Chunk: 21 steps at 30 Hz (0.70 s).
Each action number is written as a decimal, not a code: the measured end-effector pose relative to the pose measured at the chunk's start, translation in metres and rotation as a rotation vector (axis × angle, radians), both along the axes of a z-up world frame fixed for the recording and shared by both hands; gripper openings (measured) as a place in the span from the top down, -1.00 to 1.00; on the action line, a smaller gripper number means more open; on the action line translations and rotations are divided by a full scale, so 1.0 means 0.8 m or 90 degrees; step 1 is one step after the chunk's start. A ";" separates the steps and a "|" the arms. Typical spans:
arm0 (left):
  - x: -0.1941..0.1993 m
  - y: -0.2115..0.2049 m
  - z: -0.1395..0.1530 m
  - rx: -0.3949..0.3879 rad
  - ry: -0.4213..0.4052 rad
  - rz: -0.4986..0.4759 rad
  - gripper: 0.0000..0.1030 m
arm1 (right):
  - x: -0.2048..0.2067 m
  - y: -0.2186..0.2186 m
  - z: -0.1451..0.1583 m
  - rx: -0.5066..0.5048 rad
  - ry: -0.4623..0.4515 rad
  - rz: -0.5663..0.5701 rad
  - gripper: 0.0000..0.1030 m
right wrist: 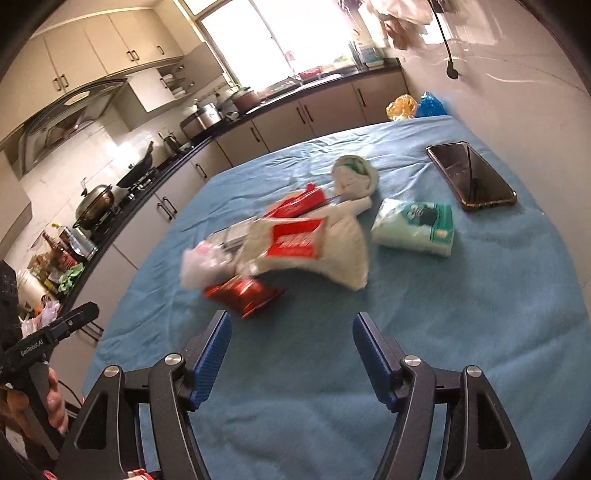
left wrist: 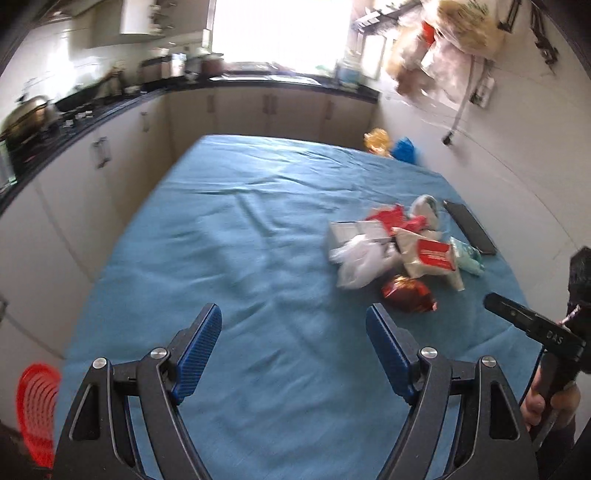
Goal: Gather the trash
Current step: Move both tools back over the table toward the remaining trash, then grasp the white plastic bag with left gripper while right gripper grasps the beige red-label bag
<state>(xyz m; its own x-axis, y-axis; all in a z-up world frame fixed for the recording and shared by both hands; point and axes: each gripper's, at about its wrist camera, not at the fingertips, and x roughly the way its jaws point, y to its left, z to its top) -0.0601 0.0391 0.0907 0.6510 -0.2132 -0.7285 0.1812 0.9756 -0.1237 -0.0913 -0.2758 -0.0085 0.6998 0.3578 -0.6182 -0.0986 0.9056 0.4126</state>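
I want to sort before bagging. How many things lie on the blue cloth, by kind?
Red foil wrappers: 1
Red and white packets: 1
Red wrappers behind it: 1
Clear plastic bags: 1
Green tissue packs: 1
Crumpled white wads: 1
Phones: 1
Total: 7, though the blurred pile may hide more.

Blown-out window (left wrist: 280,33) backlight, motion blur, curved fisheye edges

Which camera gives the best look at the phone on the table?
The right wrist view. There the phone lies whole and fairly sharp on the blue cloth, its dark screen and case edge clear. In the left wrist view the phone is only a thin, blurred dark slab beyond the trash pile.
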 end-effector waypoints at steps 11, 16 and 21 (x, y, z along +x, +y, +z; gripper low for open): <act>0.111 -0.057 -0.051 -0.072 0.097 -0.072 -0.54 | 0.081 -0.013 -0.011 0.022 0.043 0.011 -0.44; 0.126 -0.075 -0.067 -0.085 0.130 -0.099 -0.20 | 0.104 -0.010 0.011 0.010 -0.001 0.018 -0.45; 0.128 -0.082 -0.079 -0.096 0.158 -0.101 0.50 | 0.137 0.004 0.012 -0.033 -0.010 0.058 -0.45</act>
